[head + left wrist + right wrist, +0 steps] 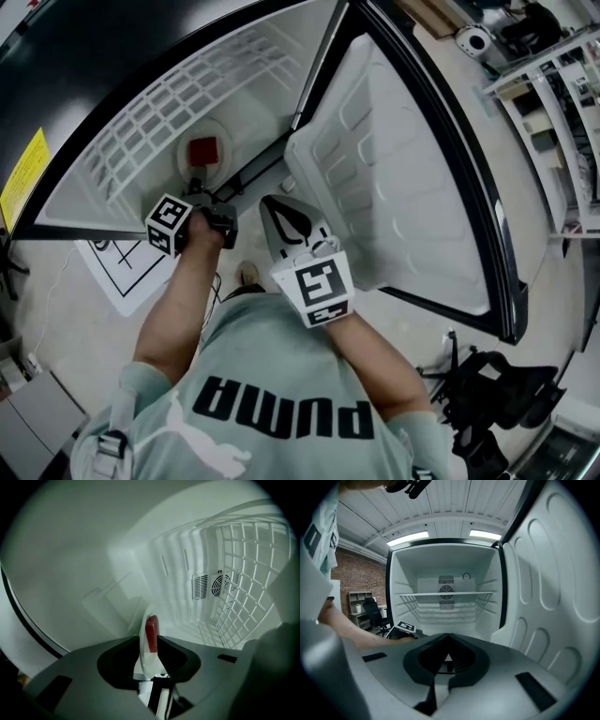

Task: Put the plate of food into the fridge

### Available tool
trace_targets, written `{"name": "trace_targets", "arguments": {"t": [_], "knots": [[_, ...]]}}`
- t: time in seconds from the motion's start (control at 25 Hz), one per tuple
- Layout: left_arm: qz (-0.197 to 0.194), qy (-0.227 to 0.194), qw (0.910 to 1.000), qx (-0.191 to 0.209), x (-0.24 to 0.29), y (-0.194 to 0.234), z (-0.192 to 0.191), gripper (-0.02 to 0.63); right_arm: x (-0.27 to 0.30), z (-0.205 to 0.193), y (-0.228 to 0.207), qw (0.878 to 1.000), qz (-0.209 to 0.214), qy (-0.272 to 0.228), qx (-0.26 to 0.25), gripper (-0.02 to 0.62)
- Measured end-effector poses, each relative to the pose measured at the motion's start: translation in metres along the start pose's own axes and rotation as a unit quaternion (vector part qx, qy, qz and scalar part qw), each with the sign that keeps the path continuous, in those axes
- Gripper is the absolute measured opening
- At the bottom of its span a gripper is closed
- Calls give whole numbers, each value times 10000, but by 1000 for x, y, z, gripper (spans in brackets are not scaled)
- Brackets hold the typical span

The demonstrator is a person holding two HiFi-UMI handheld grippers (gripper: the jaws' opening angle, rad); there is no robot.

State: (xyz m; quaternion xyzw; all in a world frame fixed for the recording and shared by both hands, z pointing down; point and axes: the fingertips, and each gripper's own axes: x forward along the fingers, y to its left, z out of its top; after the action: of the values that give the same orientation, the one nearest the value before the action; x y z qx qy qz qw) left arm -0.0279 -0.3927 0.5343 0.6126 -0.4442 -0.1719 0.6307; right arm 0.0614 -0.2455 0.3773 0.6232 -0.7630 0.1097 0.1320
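Fridge [445, 564] is found open, with its door [394, 169] swung out at the fridge's right side. The plate [223, 141] is seen lying inside the fridge, on the white bottom near the front edge and below the wire shelf [178, 103]. A red block of food [203, 150] is carried at the plate's middle.

The left gripper [199, 183] is held inside the fridge mouth, at the plate's near rim. In the left gripper view its jaws are seen a little apart, with the plate's rim standing edge-on between them and the food just beyond the tips. The rim is flanked rather than clamped. A round fan [220, 585] is noted on the fridge's back wall, beside the shelf.

The right gripper [272, 208] is held outside the fridge, in front of the opening and close to the door's inner face. Its jaws are seen together at the tips and nothing is held between them. It is pointed at the back wall.
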Motion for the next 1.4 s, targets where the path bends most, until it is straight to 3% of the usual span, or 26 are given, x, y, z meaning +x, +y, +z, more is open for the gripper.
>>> {"name": "trace_targets", "arguments": {"t": [0.2, 0.52, 0.64, 0.84, 1.12, 1.4], "knots": [[265, 90, 9991, 319, -2, -3, -2, 157, 13, 4, 12, 9998, 171, 80, 94, 5], [876, 216, 9903, 1052, -6, -7, -2, 238, 19, 5, 20, 9997, 227, 92, 23, 4], [889, 257, 9906, 1006, -11, -4, -5, 239, 21, 6, 21, 9995, 276, 124, 52, 5], [902, 431, 9935, 549, -18, 0, -10, 239, 25, 6, 26, 9990, 411, 130, 135, 5], [1178, 621, 9880, 784, -24, 2, -13, 308, 27, 4, 36, 9980, 574, 136, 240, 4], [983, 701, 9899, 747, -35, -2, -26, 311, 26, 2, 32, 9979, 579, 98, 274, 5]]}}
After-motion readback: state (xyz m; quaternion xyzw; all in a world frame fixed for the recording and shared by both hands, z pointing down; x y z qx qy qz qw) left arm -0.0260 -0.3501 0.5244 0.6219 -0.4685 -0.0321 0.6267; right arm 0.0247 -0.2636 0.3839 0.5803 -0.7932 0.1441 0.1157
